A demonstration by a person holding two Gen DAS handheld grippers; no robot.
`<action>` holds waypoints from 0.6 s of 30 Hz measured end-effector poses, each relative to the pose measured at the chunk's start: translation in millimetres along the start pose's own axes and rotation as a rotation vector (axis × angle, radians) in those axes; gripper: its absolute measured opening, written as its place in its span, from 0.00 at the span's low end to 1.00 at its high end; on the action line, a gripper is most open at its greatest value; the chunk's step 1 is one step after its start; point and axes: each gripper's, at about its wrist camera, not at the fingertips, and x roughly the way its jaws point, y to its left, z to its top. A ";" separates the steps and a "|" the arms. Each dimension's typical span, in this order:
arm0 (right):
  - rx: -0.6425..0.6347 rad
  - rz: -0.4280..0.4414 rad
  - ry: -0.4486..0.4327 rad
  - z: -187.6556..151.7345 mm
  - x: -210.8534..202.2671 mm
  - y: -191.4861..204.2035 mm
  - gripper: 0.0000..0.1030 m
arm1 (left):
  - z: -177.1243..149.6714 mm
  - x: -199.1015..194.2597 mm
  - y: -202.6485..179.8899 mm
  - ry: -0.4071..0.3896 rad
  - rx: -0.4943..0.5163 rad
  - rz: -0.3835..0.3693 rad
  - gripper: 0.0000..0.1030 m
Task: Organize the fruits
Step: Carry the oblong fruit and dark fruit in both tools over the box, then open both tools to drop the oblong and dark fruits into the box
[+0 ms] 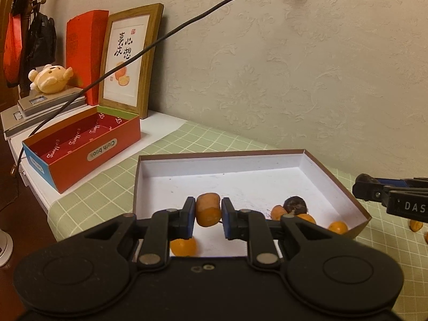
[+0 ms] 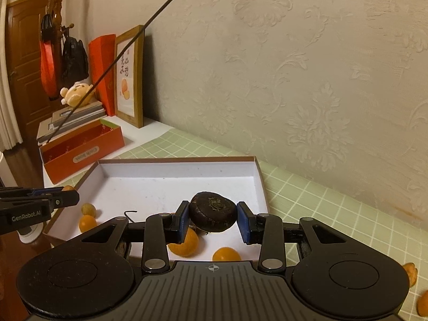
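A small orange fruit (image 1: 208, 209) is clamped in the nearly closed left gripper (image 1: 208, 218) above the shallow white box (image 1: 267, 157). A dark round fruit (image 2: 213, 211), judged light and bruisable, is pinched at its sides by the right gripper (image 2: 213, 222).

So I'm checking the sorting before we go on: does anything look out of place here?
Yes. A few orange fruit pieces lie loose on the green checked cloth, outside the white tray where the other small oranges sit. Nothing looks spilled or damaged.
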 end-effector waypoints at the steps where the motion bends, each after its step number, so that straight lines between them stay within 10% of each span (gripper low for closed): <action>1: 0.001 0.000 0.002 -0.2 3.7 0.3 0.37 | -0.2 1.3 0.6 0.002 -0.003 0.000 0.10; 18: 0.018 -0.002 0.005 0.3 24.1 -3.1 0.37 | 0.3 8.2 22.3 0.011 -0.035 0.039 0.10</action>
